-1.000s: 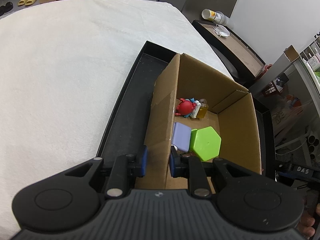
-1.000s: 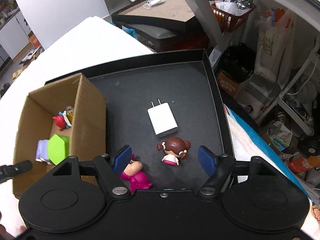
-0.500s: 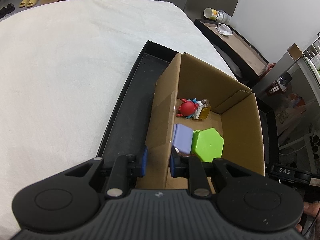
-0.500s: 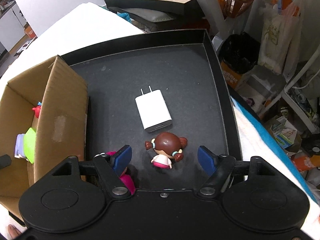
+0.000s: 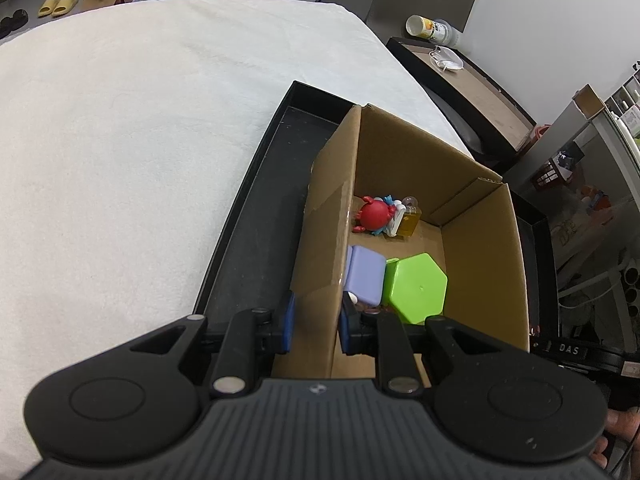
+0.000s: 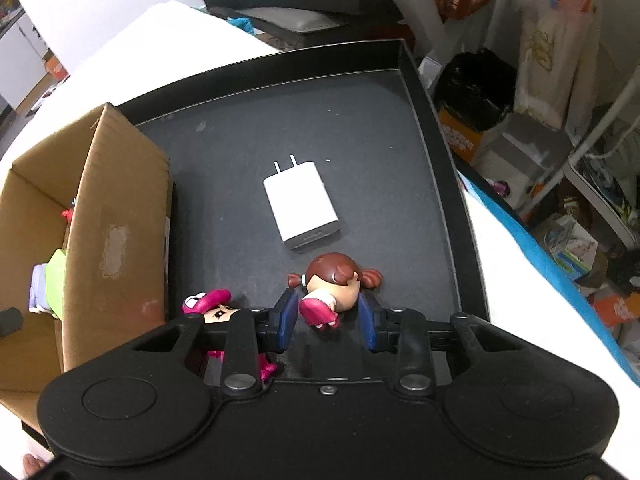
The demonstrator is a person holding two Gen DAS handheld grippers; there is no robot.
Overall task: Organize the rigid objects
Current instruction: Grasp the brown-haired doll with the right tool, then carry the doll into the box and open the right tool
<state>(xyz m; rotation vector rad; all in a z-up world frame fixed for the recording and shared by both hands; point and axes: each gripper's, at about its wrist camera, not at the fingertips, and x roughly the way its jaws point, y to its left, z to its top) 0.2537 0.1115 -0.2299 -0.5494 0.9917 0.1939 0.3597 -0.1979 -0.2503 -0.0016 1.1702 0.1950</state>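
Left gripper pinched cardboard box wall. Right gripper straddled brown-haired doll on black tray right of box; contact unclear. White charger just beyond doll.

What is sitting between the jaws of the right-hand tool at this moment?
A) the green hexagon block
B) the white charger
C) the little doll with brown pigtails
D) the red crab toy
C: the right wrist view shows the right gripper with its jaws either side of the brown-pigtailed doll, while the white charger lies apart on the black tray.
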